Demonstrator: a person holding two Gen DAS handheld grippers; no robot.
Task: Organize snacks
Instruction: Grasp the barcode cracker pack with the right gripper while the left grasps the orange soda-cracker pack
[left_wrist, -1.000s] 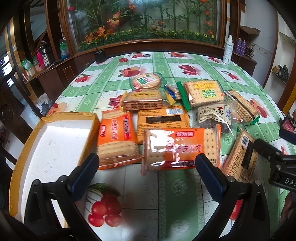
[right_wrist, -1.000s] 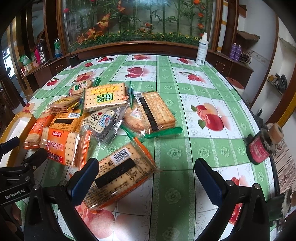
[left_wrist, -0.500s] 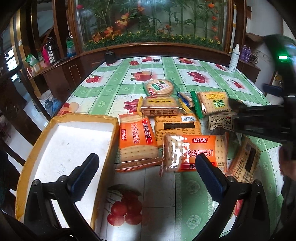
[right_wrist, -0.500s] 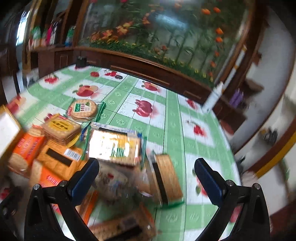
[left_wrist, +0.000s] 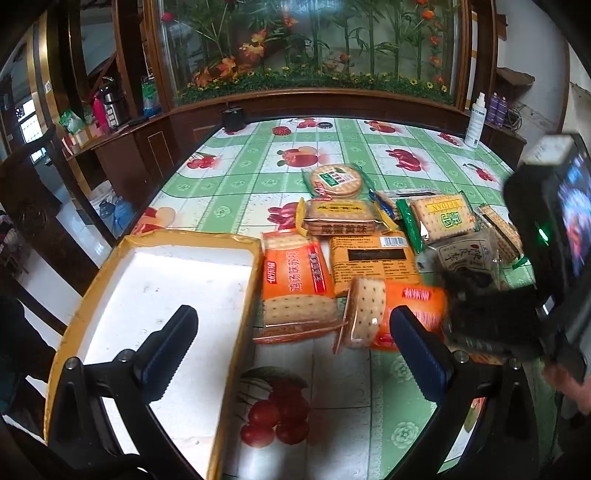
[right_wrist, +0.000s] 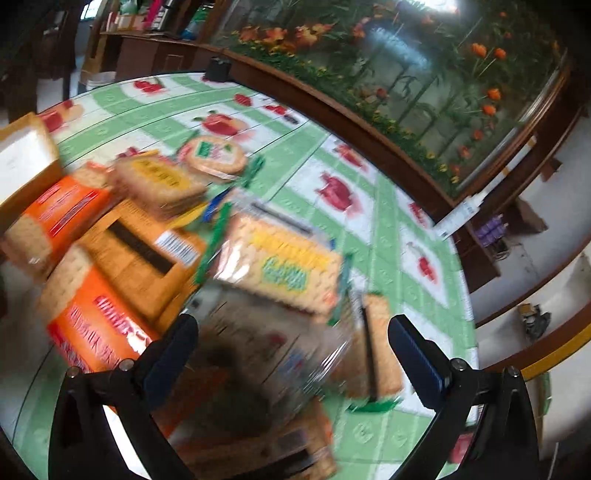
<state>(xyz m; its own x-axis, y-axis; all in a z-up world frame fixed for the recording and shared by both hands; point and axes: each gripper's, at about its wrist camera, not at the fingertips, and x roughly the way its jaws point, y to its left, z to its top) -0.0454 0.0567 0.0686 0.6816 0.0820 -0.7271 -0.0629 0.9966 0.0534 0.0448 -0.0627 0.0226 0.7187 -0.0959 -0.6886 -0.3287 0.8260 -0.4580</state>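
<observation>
The snack packets are heaped together on the fruit-print tablecloth (left_wrist: 258, 184), just right of the empty white tray (left_wrist: 166, 295) whose yellow rim touches an orange cracker packet (left_wrist: 295, 284) — a layout that suggests the tray is the intended destination. The left gripper (left_wrist: 291, 343) is held with its jaws wide and nothing between them, poised over the tray's edge and the near packets. The right gripper (right_wrist: 291, 350) is likewise spread wide, lowered over a clear-wrapped packet (right_wrist: 266, 343) at the near side of the pile — presumably to be gripped first, though blur hides whether contact is made. A second orange packet (left_wrist: 388, 314) is seen tilted on its edge.
</observation>
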